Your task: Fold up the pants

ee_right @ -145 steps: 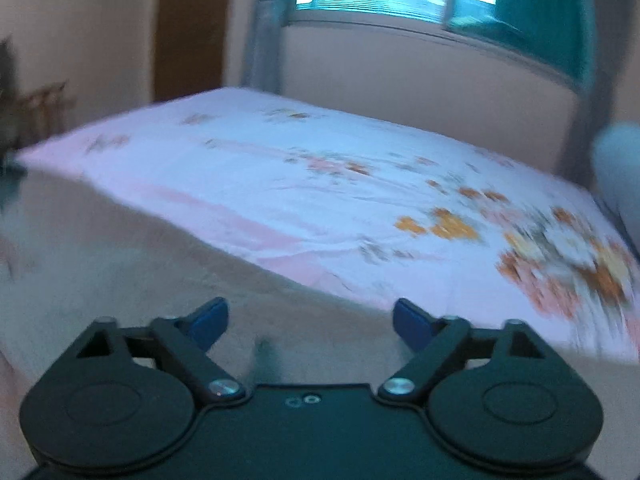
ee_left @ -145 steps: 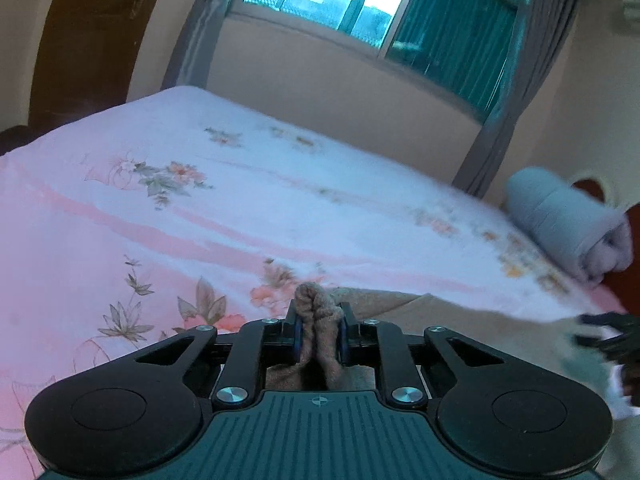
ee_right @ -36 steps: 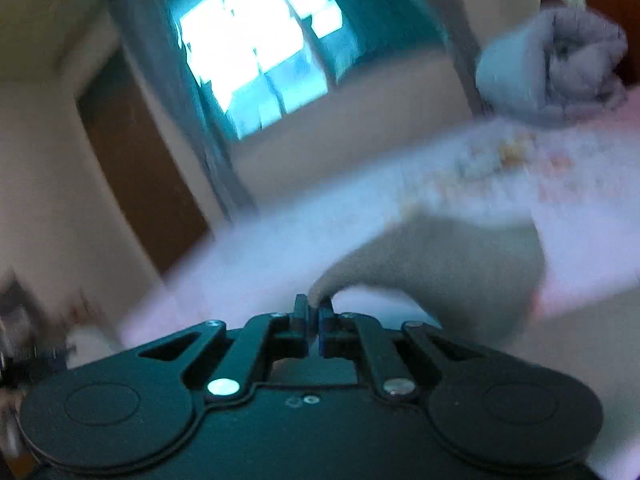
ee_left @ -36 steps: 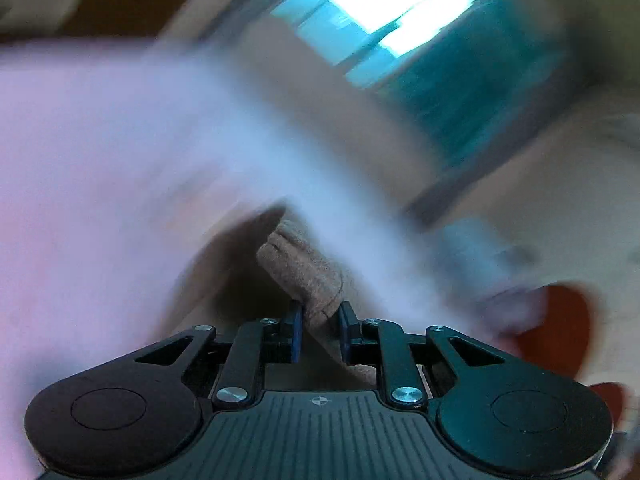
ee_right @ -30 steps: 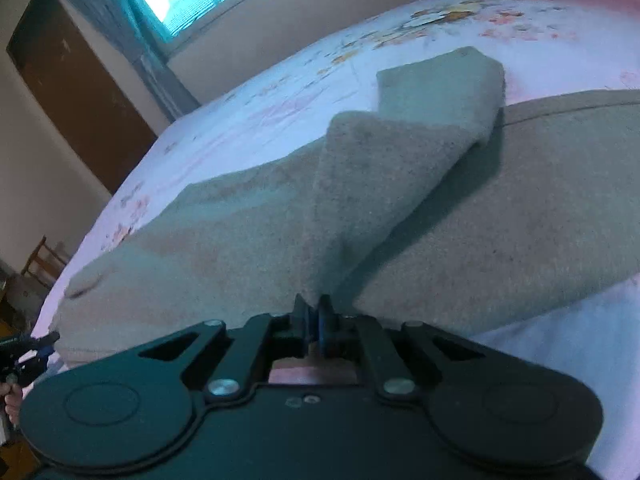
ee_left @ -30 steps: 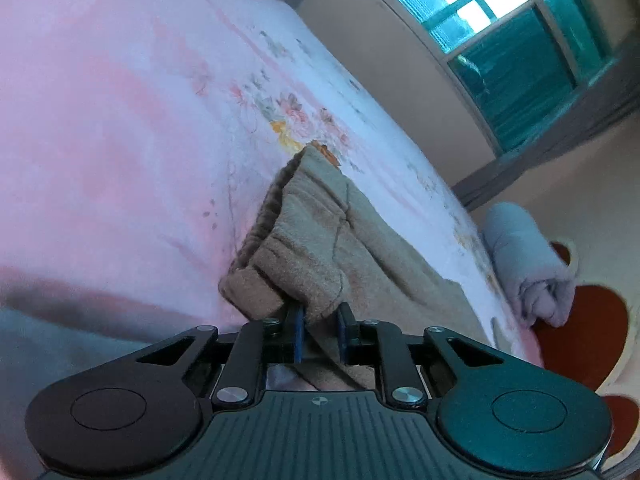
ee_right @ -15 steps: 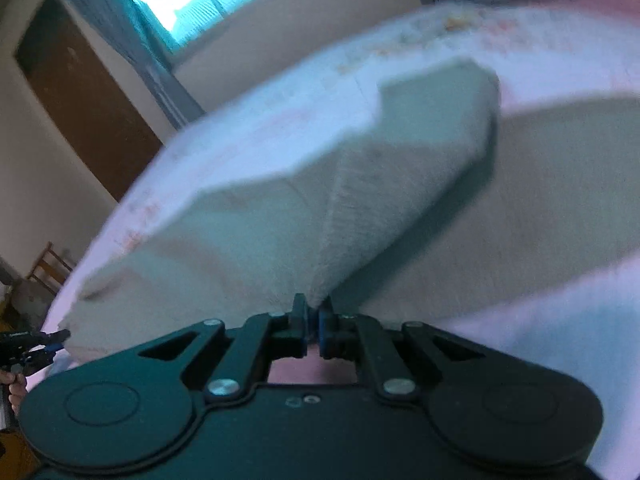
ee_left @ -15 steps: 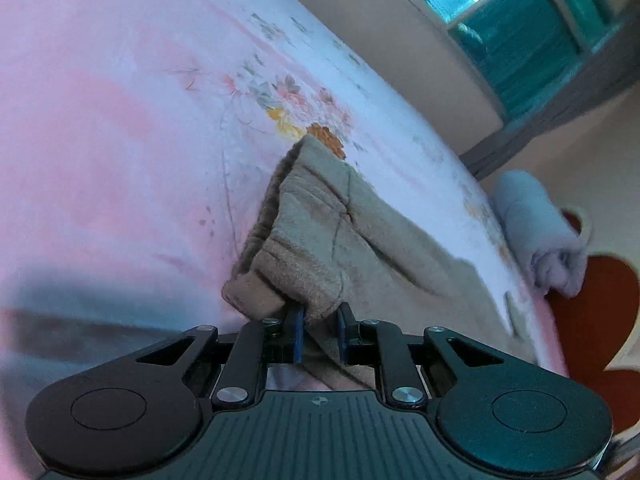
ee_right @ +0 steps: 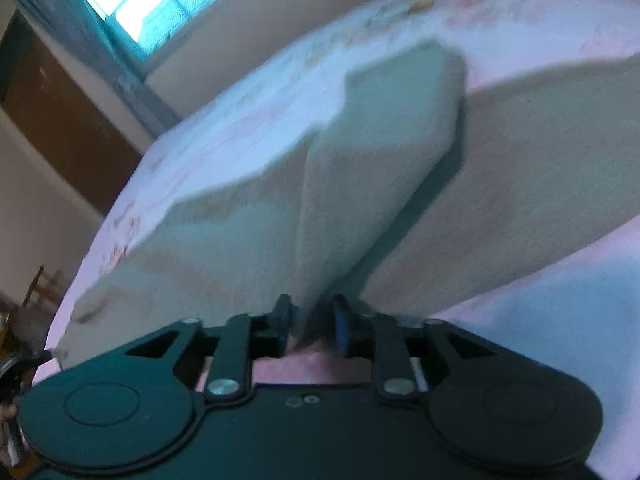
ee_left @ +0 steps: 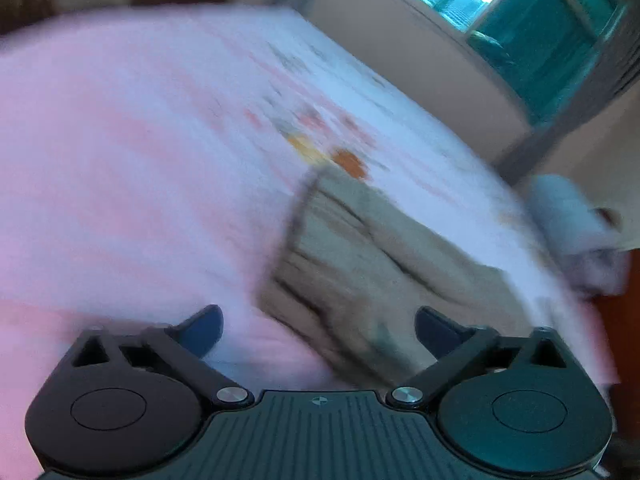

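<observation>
pants (ee_left: 360, 264) waistband edge free, bed (ee_left: 120, 160) open leftward

Daylight enters through a teal-framed glass window (ee_left: 532, 12), blown out to white glare at its panes, far beyond the fingertips. The room stays dim with a blue-green cast. Motion blur smears the pink floral bedsheet (ee_left: 120, 152) and the beige fleece pants (ee_right: 360, 184) ahead of the fingers. Fisheye distortion bends the edges. A fold casts a soft shadow rightward.
</observation>
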`<state>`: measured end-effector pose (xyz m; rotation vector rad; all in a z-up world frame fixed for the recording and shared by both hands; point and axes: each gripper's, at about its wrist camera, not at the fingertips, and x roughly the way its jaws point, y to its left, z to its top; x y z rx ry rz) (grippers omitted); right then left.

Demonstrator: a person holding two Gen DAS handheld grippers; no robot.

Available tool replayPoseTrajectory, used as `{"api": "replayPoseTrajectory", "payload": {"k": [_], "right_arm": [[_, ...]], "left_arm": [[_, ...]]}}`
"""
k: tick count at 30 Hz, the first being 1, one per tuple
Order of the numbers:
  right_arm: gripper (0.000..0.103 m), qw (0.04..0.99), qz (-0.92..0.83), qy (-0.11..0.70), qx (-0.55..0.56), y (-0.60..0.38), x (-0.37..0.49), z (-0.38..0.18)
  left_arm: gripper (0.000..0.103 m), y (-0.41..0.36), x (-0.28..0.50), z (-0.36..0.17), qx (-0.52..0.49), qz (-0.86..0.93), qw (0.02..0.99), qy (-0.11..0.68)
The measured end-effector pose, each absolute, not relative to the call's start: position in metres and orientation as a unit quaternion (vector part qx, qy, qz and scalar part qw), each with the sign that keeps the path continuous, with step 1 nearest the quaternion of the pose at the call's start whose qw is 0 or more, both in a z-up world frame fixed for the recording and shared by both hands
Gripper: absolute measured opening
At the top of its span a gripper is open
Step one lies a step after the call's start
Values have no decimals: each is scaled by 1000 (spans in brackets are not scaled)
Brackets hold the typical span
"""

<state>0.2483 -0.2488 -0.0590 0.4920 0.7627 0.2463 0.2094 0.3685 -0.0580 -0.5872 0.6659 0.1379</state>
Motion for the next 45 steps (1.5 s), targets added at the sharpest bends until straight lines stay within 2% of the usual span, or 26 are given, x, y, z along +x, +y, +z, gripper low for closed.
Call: {"api": "replayPoseTrajectory", "payload": {"k": [4, 8, 15, 21, 23, 33, 35, 37, 39, 40, 41, 42, 45], "right_arm": [[26, 914, 91, 313, 240, -283, 228, -31], [28, 926, 68, 284, 239, -309, 221, -12], [33, 939, 78, 265, 204, -315, 233, 14], [38, 952, 78, 268, 123, -307, 232, 22], [38, 955, 78, 270, 98, -301, 236, 23], [38, 949, 105, 295, -17, -232, 284, 2], [41, 951, 85, 294, -51, -219, 298, 0], [49, 944, 70, 310, -93, -209, 317, -6], [42, 929, 54, 339, -136, -204, 334, -15], [21, 923, 46, 353, -149, -207, 340, -18], [5, 922, 44, 358, -138, -215, 341, -20], [0, 923, 38, 362, -125, -226, 340, -20], [0, 927, 23, 368, -72, -270, 322, -21]], "left_arm": [[103, 342, 194, -33, -242, 96, 919, 297], [103, 284, 196, -14, -187, 97, 937, 279], [103, 135, 245, -28, -108, 41, 937, 329], [103, 42, 260, -39, -49, 25, 938, 341], [103, 29, 267, -57, -16, 50, 927, 372], [103, 14, 259, -76, -2, 81, 936, 343], [103, 15, 261, -77, -4, 77, 936, 343], [103, 16, 265, -79, -3, 76, 936, 344], [103, 17, 265, -79, -5, 73, 936, 345], [103, 17, 266, -79, -5, 72, 936, 346], [103, 18, 266, -79, -7, 70, 935, 346], [103, 18, 267, -79, -8, 69, 936, 346], [103, 19, 266, -80, -9, 66, 937, 343]]}}
